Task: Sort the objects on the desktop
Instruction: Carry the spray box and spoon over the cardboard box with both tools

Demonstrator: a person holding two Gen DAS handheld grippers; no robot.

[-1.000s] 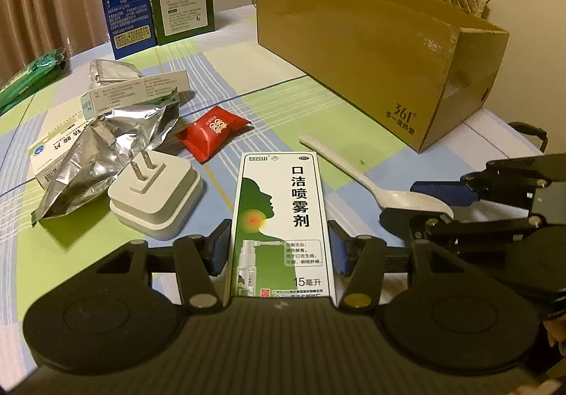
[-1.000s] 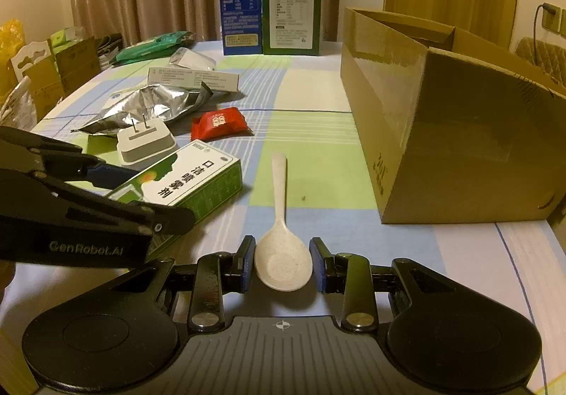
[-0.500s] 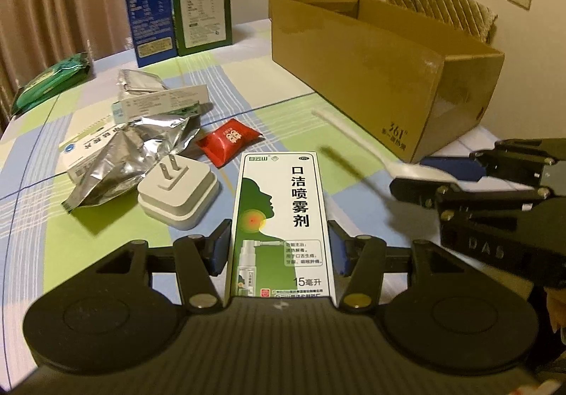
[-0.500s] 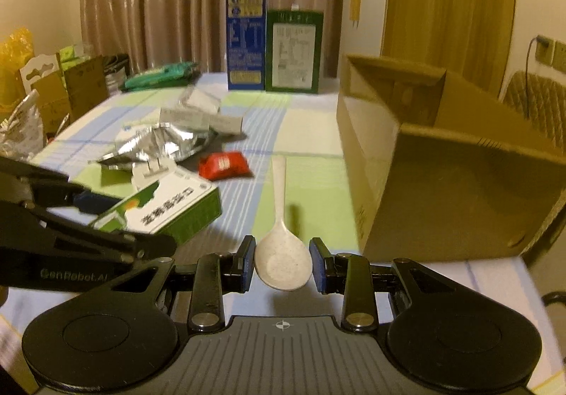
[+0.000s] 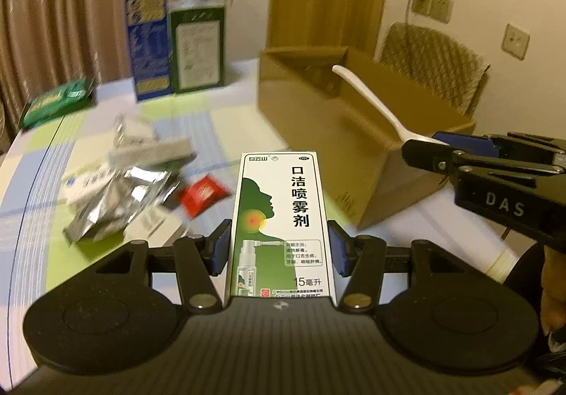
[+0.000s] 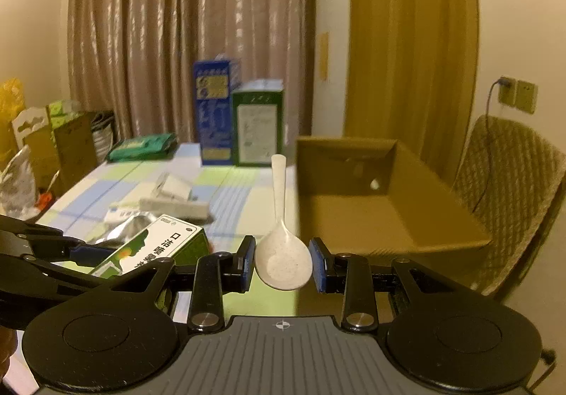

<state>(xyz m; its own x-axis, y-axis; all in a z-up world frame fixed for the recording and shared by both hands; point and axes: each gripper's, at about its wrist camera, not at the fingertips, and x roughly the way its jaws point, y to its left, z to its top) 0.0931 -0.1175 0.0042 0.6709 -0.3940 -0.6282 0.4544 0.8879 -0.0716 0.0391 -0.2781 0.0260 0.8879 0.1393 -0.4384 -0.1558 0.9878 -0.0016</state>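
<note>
Cardboard box (image 6: 442, 218) looks empty; sorting barely begun.
Left gripper (image 5: 279, 246) clamps spray carton (image 5: 281, 218), right gripper (image 6: 283, 262) clamps white spoon (image 6: 283, 253), both aloft beside box; packets (image 5: 116, 197) remain on worktop (image 5: 226, 119).

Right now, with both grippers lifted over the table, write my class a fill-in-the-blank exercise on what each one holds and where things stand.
1. The left gripper is shut on the green and white ____.
2. The right gripper grips the speckled white plastic spoon by its ____.
3. The open brown cardboard box looks ____ inside.
4. The tall blue carton stands ____ the dark green carton.

Missing words: spray box; bowl; empty; beside
</note>
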